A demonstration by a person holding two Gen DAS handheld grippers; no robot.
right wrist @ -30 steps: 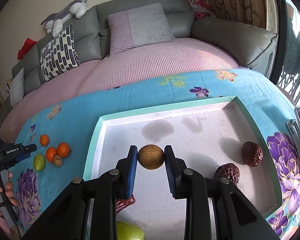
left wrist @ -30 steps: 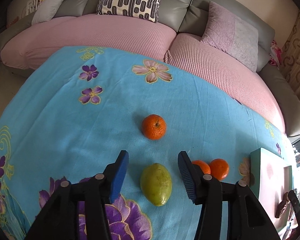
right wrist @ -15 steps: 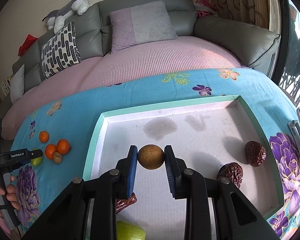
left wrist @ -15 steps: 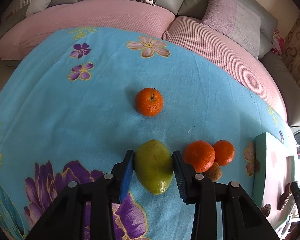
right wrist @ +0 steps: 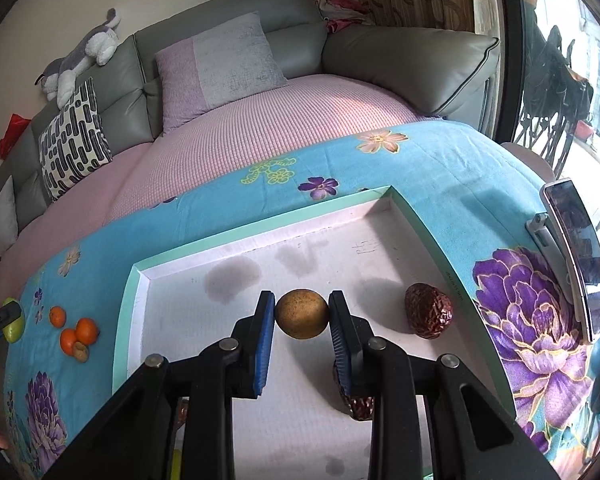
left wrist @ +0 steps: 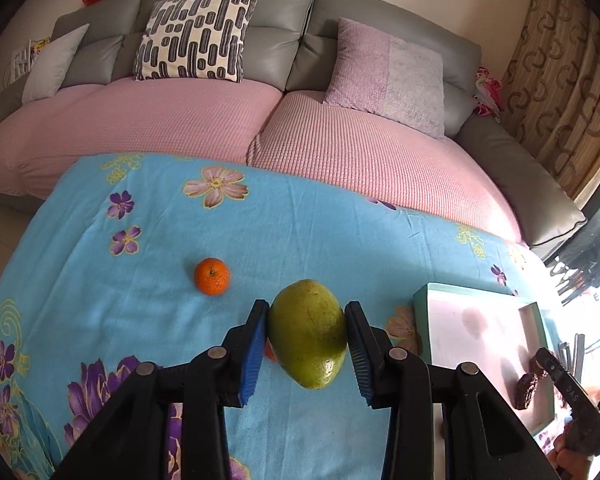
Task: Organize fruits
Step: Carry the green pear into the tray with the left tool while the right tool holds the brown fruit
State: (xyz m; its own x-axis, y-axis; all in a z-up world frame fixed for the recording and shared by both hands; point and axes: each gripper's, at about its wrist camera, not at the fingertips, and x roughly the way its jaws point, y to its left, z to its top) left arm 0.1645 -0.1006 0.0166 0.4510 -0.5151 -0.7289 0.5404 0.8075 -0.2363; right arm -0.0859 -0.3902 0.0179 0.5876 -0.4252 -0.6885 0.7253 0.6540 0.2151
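Two tongs each pinch a fruit: the left tongs [left wrist: 306, 334] clamp an oval green mango [left wrist: 307, 333] above the blue floral-cloth counter [left wrist: 140, 320], while the right tongs [right wrist: 302, 318] grip a round brown fruit [right wrist: 301, 319] over the shallow mint-rimmed white tray [right wrist: 220, 320].

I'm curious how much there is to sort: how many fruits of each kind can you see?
Oranges: 3
Green mango: 1
Round brown fruits: 2
Wrinkled dark red fruits: 2
Total: 8 in plain view; the right gripper may hide more.
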